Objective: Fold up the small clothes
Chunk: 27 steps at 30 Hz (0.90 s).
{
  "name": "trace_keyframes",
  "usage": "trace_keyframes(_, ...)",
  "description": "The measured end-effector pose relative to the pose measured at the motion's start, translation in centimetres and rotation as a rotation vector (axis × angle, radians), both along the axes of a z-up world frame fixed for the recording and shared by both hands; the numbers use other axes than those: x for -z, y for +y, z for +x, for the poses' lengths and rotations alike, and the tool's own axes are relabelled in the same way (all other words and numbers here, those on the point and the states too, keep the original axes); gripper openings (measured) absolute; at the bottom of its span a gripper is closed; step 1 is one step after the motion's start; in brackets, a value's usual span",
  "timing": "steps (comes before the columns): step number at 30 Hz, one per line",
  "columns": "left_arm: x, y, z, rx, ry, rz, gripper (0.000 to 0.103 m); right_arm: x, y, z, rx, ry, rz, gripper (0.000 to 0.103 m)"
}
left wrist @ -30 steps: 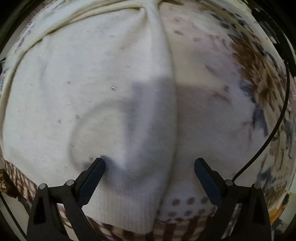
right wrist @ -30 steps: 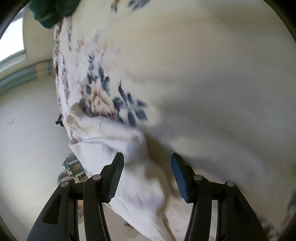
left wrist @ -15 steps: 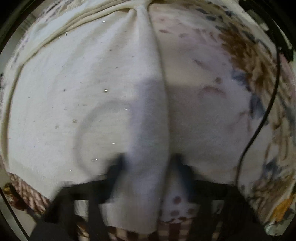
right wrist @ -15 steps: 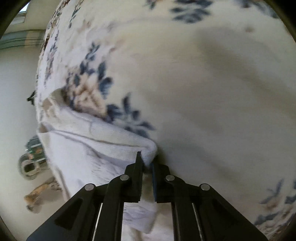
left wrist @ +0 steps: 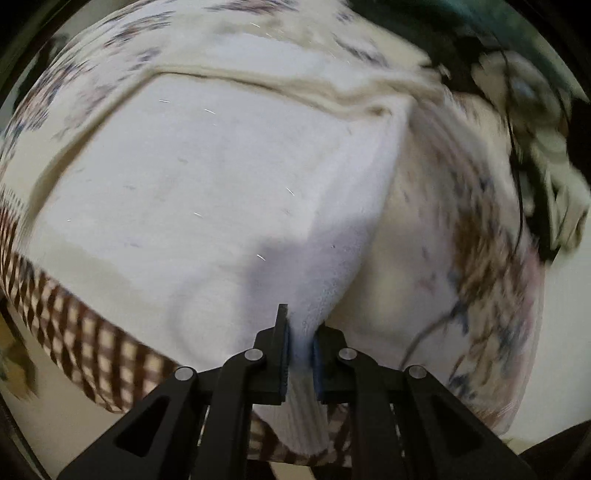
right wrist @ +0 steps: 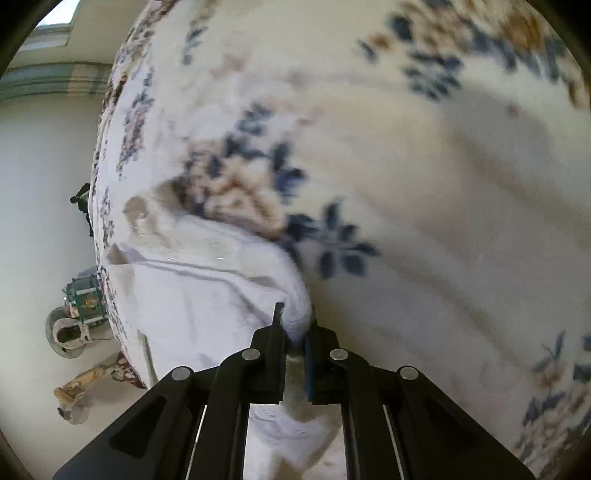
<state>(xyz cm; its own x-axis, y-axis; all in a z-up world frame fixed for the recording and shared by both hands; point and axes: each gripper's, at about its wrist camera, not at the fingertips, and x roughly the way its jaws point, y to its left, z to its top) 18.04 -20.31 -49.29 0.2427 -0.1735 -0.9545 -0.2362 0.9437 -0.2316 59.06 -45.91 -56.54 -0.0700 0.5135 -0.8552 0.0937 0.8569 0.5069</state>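
A small white garment (left wrist: 207, 192) lies spread on a floral blanket (left wrist: 476, 258). My left gripper (left wrist: 300, 334) is shut on a raised fold near its ribbed hem, which hangs down between the fingers. In the right wrist view the same white garment (right wrist: 199, 295) lies at the blanket's edge, and my right gripper (right wrist: 295, 325) is shut on a rounded corner of it. The cloth bunches up between the fingers in both views.
A brown checked border (left wrist: 74, 332) runs along the blanket's near edge. A dark cable (left wrist: 517, 173) and a green cloth (left wrist: 491, 22) lie at the far right. Beyond the blanket's edge (right wrist: 99, 221), small objects (right wrist: 74, 325) sit on the pale floor.
Both grippers have closed on the garment: the right one by half a second ago, the left one since then. The left view has pulled back and shifted, lifting the fold.
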Motion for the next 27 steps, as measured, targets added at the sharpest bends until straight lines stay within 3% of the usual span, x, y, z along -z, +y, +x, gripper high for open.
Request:
trace_keyframes(4,-2.9,6.6,-0.4,-0.077,-0.052,-0.045,0.007,-5.3,3.9,0.5,-0.038,-0.035,0.003,0.007)
trace_keyframes(7,-3.9,10.7,-0.4,-0.108,-0.083,-0.067,0.007,-9.7,9.2,0.9,-0.073,-0.078,0.003,0.007)
trace_keyframes(12,-4.0,18.7,-0.5,-0.171,-0.106,-0.109,0.007,-12.6,20.2,1.7,-0.121,-0.114,-0.045,0.007)
trace_keyframes(17,-1.5,27.1,-0.6,-0.278,-0.088,-0.210,0.007,-10.8,30.9,3.4,-0.145,-0.114,-0.120,0.007)
trace_keyframes(21,1.5,31.6,-0.1,-0.330,-0.063,-0.257,0.007,-7.6,38.9,4.5,-0.176,-0.104,-0.202,0.007)
trace_keyframes(27,5.6,35.9,-0.7,-0.379,0.003,-0.302,0.007,-2.7,47.2,4.8,-0.254,-0.088,-0.312,0.007)
